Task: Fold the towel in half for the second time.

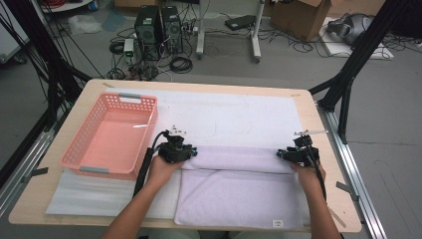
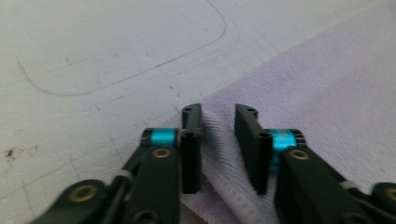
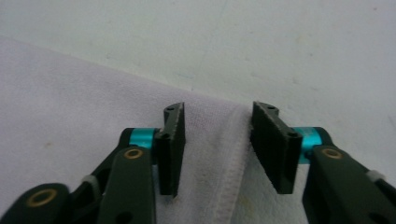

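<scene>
Soft cloth, matt plastic and pale wood on one table

The towel (image 1: 239, 191) is pale lilac terry cloth, matt and nubbly, with a stitched hem. Under it the white mat (image 1: 224, 112) looks smooth and matt, faintly scuffed. The pink basket (image 1: 112, 134) is perforated plastic with a slight sheen. The table (image 1: 308, 107) edge shows light, smooth wood. The left gripper (image 2: 218, 116) and right gripper (image 3: 217, 114) have matt black jaws with ridged pads, glossy teal metal collars and brass-coloured rivets.
</scene>
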`<act>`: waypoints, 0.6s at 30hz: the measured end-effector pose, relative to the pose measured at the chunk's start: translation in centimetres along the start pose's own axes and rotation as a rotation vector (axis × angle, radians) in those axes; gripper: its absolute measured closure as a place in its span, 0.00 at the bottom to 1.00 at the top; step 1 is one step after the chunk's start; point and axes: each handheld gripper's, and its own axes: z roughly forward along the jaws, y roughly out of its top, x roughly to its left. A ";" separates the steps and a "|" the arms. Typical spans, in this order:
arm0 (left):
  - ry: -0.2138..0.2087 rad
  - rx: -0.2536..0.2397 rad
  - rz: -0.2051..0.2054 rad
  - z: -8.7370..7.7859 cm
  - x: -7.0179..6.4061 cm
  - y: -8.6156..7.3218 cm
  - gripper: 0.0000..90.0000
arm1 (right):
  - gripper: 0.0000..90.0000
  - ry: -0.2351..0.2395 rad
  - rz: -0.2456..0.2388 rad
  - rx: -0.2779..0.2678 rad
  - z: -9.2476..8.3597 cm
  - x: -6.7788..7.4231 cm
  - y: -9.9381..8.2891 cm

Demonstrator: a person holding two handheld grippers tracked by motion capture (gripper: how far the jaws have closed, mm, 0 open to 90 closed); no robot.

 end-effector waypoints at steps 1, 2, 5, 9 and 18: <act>0.002 0.000 0.005 0.0 0.0 0.0 0.91 | 0.78 -0.005 -0.003 -0.002 -0.1 0.0 -0.1; 0.006 -0.007 0.000 -0.1 0.0 -0.1 0.93 | 0.91 0.001 -0.006 -0.002 -0.2 -0.1 -0.2; 0.012 -0.031 -0.014 -0.4 0.0 -0.1 0.95 | 0.94 0.021 -0.022 -0.013 -0.5 -0.1 -0.4; 0.001 -0.088 -0.024 -1.5 -0.2 0.2 0.95 | 0.94 0.012 -0.040 -0.081 -1.4 0.2 -0.6; -0.048 -0.165 -0.015 -4.0 -1.0 -0.3 0.95 | 0.94 0.032 -0.051 -0.203 -4.2 0.7 -2.2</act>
